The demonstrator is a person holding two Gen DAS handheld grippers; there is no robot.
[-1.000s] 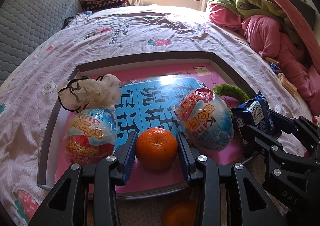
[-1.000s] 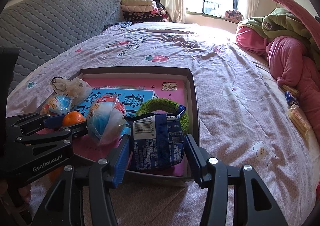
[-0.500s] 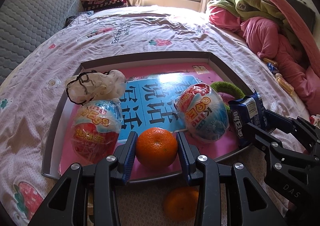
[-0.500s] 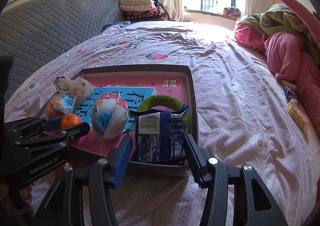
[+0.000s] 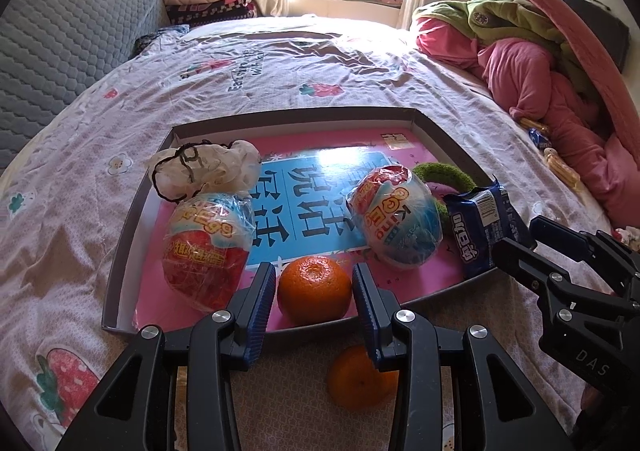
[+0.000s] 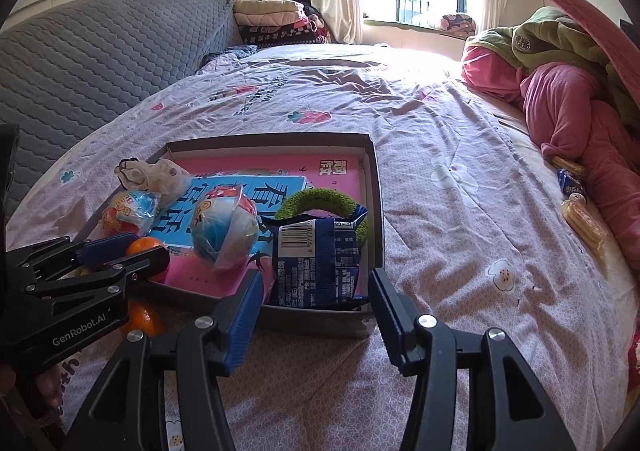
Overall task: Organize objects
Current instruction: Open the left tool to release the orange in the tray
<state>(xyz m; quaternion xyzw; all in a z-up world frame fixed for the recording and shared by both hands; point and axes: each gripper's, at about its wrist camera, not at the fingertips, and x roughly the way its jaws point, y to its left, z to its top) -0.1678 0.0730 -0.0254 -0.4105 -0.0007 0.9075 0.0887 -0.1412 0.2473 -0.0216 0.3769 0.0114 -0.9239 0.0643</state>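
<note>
Left hand-held gripper (image 5: 314, 291) pinches my round orange tangerine (image 5: 314, 288); right hand-held gripper (image 6: 316, 305) gapes around the blue snack packet (image 6: 318, 259), not touching.

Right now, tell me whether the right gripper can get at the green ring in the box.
Probably not straight on. The blue snack packet stands just ahead of the open right gripper and covers the near side of the green ring. Nothing lies on top of the ring, so reaching over the packet looks possible.
</note>
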